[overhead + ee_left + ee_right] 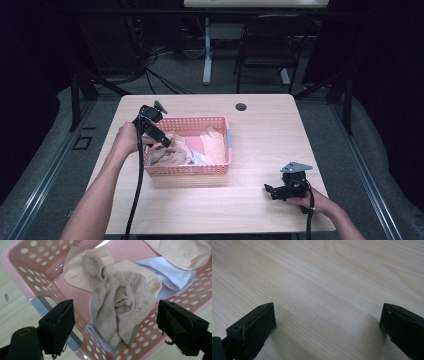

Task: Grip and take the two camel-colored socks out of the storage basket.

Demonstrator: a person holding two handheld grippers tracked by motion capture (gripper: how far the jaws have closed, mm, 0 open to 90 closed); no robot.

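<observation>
Left gripper [115, 325] hovers, jaws apart, over crumpled beige sock [122, 307].

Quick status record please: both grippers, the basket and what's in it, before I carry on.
left gripper: jaws open, straddling the crumpled beige sock in the pink basket, pads not on it
right gripper: open, nothing between jaws, over bare table
basket contents: beige socks, white sock beneath
basket position: left-centre of table
</observation>
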